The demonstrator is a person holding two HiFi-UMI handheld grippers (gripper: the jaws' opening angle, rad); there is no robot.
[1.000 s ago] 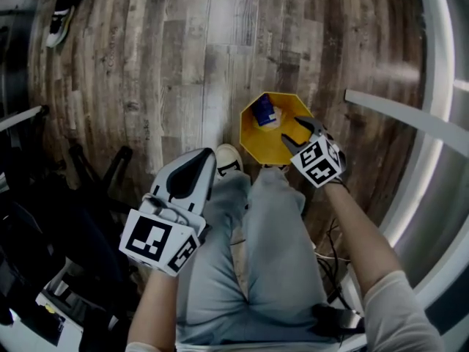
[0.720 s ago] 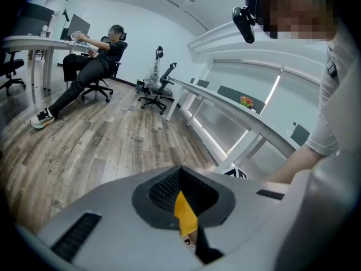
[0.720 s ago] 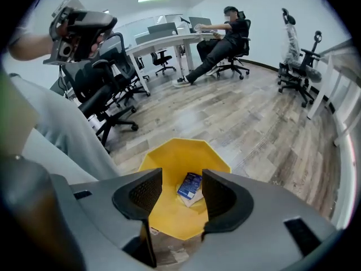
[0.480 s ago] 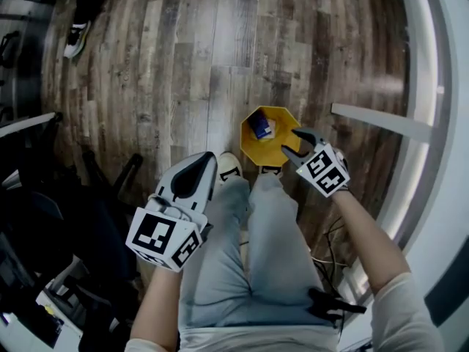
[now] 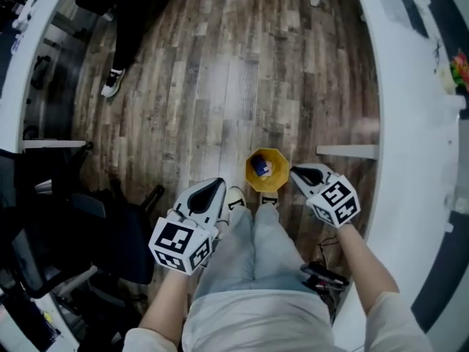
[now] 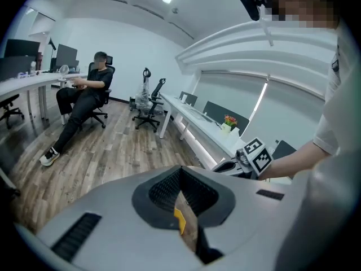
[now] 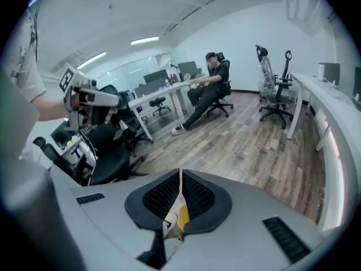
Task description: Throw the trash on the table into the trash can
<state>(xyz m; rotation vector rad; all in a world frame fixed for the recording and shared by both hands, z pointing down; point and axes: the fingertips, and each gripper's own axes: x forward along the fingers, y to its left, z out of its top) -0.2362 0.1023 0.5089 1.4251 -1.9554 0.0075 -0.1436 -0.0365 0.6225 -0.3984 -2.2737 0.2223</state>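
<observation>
A yellow eight-sided trash can point(image 5: 267, 170) stands on the wood floor just ahead of my shoes, with a blue wrapper point(image 5: 259, 168) lying inside it. My left gripper point(image 5: 218, 184) hangs shut to the left of the can, high above the floor; in its own view the left gripper point(image 6: 180, 171) has its jaws together with nothing in them. To the right of the can, my right gripper point(image 5: 294, 171) has just closed and holds nothing. The right gripper point(image 7: 180, 176) shows only floor and a sliver of yellow through the slit.
A white curved table point(image 5: 410, 86) runs along the right side, with a small colourful thing point(image 5: 460, 72) at its far edge. A black office chair point(image 5: 110, 233) crowds the left. A seated person point(image 5: 124, 28) is at the back left. Cables point(image 5: 322, 273) lie by my right leg.
Both grippers have risen well above the floor, and the trash can now looks smaller and farther below. The right gripper's jaws, apart over the can before, are now together.
</observation>
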